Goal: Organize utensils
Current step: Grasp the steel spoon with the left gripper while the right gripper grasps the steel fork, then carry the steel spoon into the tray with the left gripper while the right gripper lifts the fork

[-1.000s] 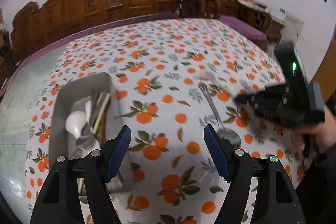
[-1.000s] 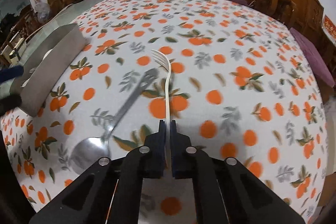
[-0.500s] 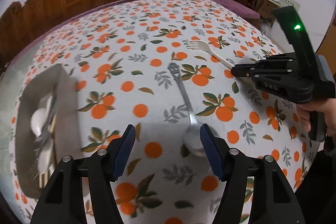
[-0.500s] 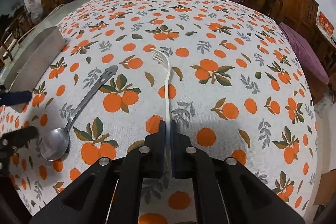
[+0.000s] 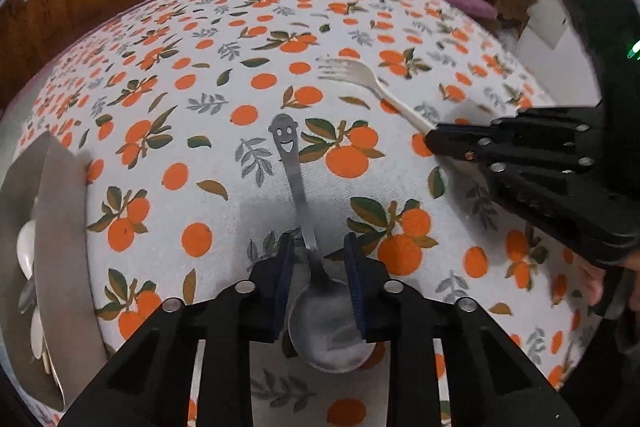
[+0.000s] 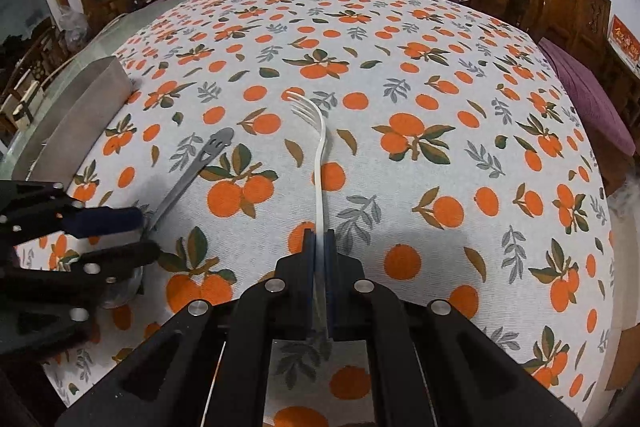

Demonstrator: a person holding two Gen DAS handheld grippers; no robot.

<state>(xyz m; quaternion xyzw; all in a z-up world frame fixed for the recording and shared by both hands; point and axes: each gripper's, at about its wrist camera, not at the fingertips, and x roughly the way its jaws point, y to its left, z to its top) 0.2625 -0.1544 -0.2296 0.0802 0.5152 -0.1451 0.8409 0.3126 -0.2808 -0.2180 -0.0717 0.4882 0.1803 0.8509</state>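
1. Left gripper (image 5: 316,253) – lowered over steel spoon (image 5: 304,203); jaws just been closing, blue pads either side of the neck above the bowl, not yet pressing on it
2. Steel spoon – flat on orange-print tablecloth (image 5: 224,75), bowl at 6 o'clock under the gripper, smiley-face handle end toward 12
3. Right gripper (image 6: 319,239) – clenched on white plastic fork (image 6: 320,155), tines toward 12 o'clock, handle pinched between the pads
4. Grey tray (image 5: 60,227) – at 9 o'clock in left wrist view, holding white spoons and other cutlery, well apart from both utensils
5. Hand (image 5: 600,283) – at 3 o'clock in left view, gripping the right tool
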